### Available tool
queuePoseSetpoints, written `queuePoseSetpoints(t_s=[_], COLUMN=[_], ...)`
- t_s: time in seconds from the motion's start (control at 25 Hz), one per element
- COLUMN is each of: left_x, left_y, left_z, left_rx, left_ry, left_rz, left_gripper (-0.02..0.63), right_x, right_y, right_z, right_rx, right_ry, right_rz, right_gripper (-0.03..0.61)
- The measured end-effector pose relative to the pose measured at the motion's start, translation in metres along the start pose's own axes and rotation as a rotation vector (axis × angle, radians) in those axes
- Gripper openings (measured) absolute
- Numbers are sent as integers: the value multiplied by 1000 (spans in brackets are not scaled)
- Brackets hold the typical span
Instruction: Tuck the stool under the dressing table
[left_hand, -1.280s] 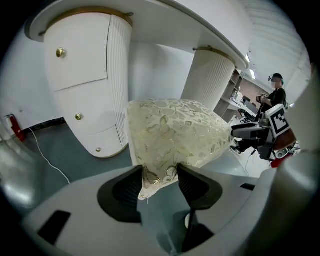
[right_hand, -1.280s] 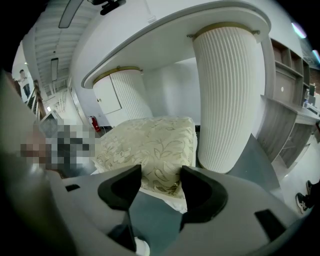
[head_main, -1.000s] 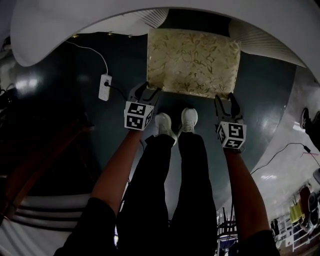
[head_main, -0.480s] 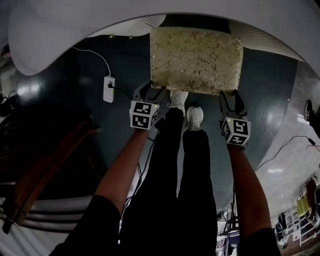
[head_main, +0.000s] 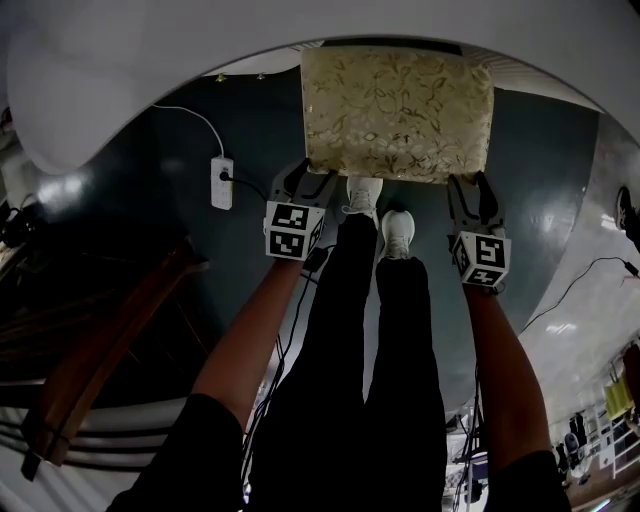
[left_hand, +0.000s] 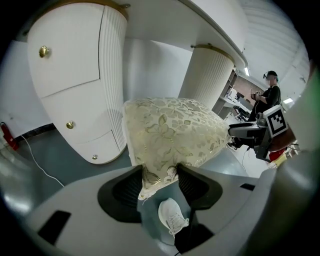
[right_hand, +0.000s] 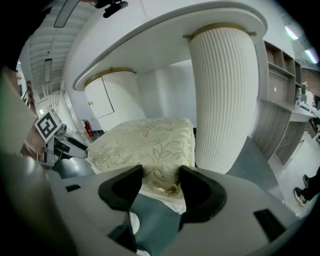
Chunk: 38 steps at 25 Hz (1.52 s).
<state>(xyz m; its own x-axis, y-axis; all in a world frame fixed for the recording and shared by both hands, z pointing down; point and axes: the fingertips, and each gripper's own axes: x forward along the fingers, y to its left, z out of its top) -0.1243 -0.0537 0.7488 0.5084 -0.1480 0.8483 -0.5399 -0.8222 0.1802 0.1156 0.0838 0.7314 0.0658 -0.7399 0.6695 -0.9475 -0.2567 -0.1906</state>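
Observation:
The stool (head_main: 397, 110) has a gold floral cushion and stands partly beneath the curved white dressing table (head_main: 120, 70). My left gripper (head_main: 308, 176) is shut on the cushion's near left corner; in the left gripper view the fabric (left_hand: 165, 135) is pinched between the jaws of the left gripper (left_hand: 160, 175). My right gripper (head_main: 470, 183) is shut on the near right corner. In the right gripper view that corner of the cushion (right_hand: 145, 142) sits between the jaws of the right gripper (right_hand: 161, 180). The stool's legs are hidden.
White ribbed pedestals (left_hand: 75, 85) (right_hand: 227, 95) flank the stool on both sides. A power strip (head_main: 222, 182) with its cable lies on the dark floor at the left. The person's white shoes (head_main: 398, 232) stand just behind the stool. Brown wooden furniture (head_main: 110, 330) sits at the lower left.
The stool has slid forward, deeper beneath the table top, with both grippers still holding it. The person's feet have stepped forward after it.

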Motion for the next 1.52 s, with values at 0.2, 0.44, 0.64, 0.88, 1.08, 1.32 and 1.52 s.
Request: queuePoseSetpoints(t_s=[0.2, 0.44, 0.64, 0.88, 1.08, 1.32, 1.52], left_x=[4, 24, 29, 40, 47, 52, 52], left_y=[9, 17, 27, 31, 36, 32, 30], left_z=[14, 43, 59, 81, 96, 100, 105], left_rx=[7, 8, 17, 5, 1, -4, -8], left_ry=[-31, -57, -72, -104, -117, -114, -116], left_rz=[14, 4, -12, -5, -7, -12, -15], left_gripper=[233, 233, 233, 233, 233, 233, 235], right_x=[7, 32, 40, 53, 65, 69, 68], right_y=[-1, -20, -22, -34, -42, -49, -53], right_z=[9, 33, 43, 61, 74, 77, 82], right_rx=[13, -1, 6, 14, 7, -1, 2], right_ry=[-15, -36, -49, -52, -61, -73, -84], right_rz=[-25, -34, -48, -74, -78, -71, -79], right_gripper=[262, 262, 262, 262, 261, 261, 261])
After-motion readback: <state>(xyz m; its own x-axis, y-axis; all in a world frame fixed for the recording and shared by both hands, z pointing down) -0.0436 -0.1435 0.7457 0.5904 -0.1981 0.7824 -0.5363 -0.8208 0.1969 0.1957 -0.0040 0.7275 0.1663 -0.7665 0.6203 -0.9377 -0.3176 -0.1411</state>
